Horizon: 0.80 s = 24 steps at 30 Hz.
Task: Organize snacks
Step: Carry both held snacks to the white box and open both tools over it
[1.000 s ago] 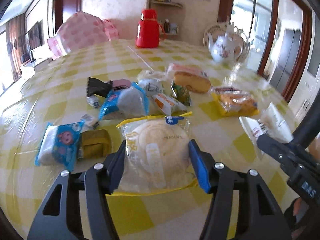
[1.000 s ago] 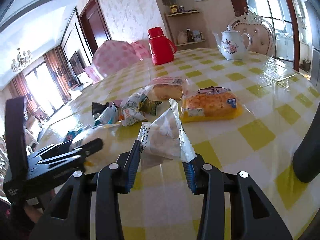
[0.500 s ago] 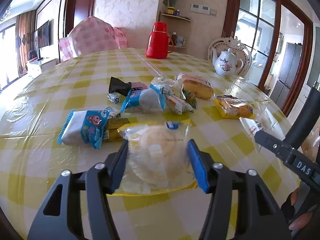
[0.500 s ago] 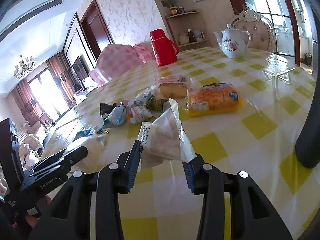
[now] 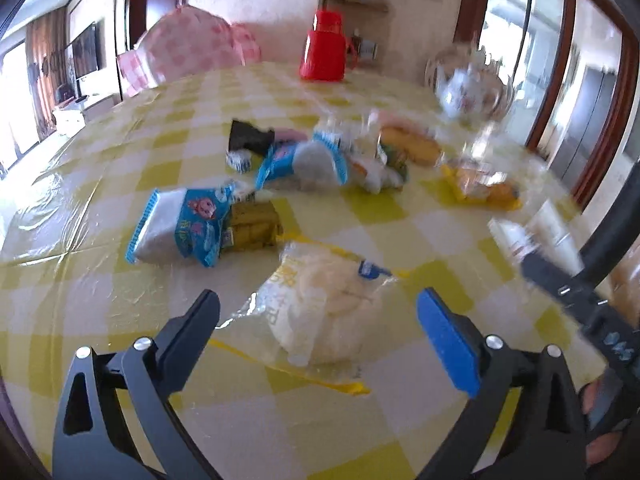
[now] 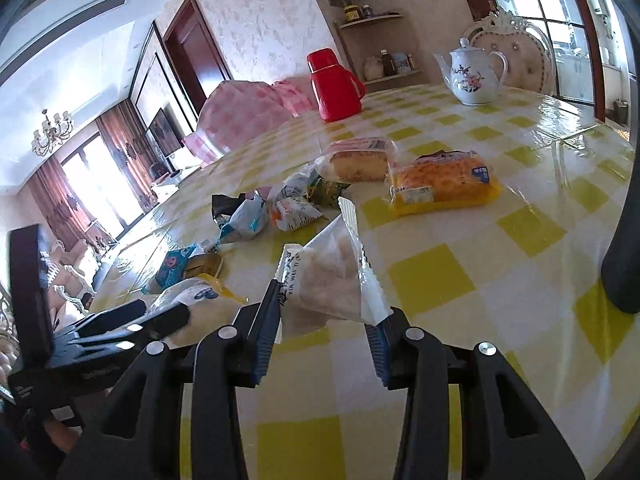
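Note:
My left gripper [image 5: 320, 320] is open, its jaws wide apart on either side of a round white bun in a clear wrapper with yellow edges [image 5: 320, 312], which lies on the table. My right gripper [image 6: 324, 320] is shut on a white translucent snack packet [image 6: 332, 276] and holds it above the table. The left gripper also shows in the right wrist view [image 6: 132, 328], with the bun [image 6: 192, 300] beside it. A pile of snack packets [image 5: 312, 160] lies mid-table. A blue cartoon packet [image 5: 184, 228] and a brown-gold packet [image 5: 252, 228] lie front left.
The table has a yellow and white checked cloth [image 6: 520, 264]. A red thermos [image 5: 324, 52] and a white teapot [image 6: 476, 76] stand at the far side. An orange cake packet [image 6: 440, 188] and a bread packet [image 6: 360, 160] lie right of the pile.
My left gripper has opened and let go of the round bun, which now lies on the table between the jaws. The right gripper still holds its packet.

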### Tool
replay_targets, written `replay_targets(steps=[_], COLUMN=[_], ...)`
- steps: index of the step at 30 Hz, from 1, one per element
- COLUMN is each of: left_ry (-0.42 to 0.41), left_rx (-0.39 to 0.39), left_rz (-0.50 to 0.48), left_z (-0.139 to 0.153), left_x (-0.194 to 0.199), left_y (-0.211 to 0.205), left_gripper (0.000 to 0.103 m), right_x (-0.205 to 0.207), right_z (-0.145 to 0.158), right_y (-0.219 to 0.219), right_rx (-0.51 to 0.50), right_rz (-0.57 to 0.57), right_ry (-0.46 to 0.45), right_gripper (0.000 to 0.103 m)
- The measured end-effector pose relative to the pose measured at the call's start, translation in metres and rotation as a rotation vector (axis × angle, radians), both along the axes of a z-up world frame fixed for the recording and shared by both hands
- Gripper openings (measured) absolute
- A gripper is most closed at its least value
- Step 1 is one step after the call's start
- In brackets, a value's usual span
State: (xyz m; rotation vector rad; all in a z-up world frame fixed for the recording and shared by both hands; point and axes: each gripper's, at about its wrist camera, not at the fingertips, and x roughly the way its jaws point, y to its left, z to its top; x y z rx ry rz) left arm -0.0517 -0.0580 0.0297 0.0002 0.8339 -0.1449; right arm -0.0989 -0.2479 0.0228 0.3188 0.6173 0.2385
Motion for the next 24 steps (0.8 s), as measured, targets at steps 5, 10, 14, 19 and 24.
replay_targets(steps=[5,10,14,19,24], left_ry=[0.095,0.057,0.005,-0.072,-0.106], left_rx=[0.123,0.057,0.002,0.005,0.011], left_rz=[-0.039,-0.060,-0.037,0.004,0.048], left_z=[-0.024,-0.023,-0.006,0.024,0.038], left_x=[0.027,0.021,-0.009,-0.044,-0.070], left_y=[-0.016,-0.004,0.015,0.043,0.078], left_gripper=[0.097,0.063,0.063,0.063,0.064], right_x=[0.001,-0.002,-0.010,-0.020,-0.037], right_z=[-0.002,-0.001,-0.001,0.005,0.019], right_y=[-0.002,-0.001,0.011,0.053,0.103], right_rx=[0.016,0.015,0.023,0.035,-0.005], right_rz=[0.005,0.015,0.054,0.174,0.284], right_ry=[0.005,0.007,0.004,0.003,-0.025], right_gripper=[0.040,0.040,0.040,0.040,0.040])
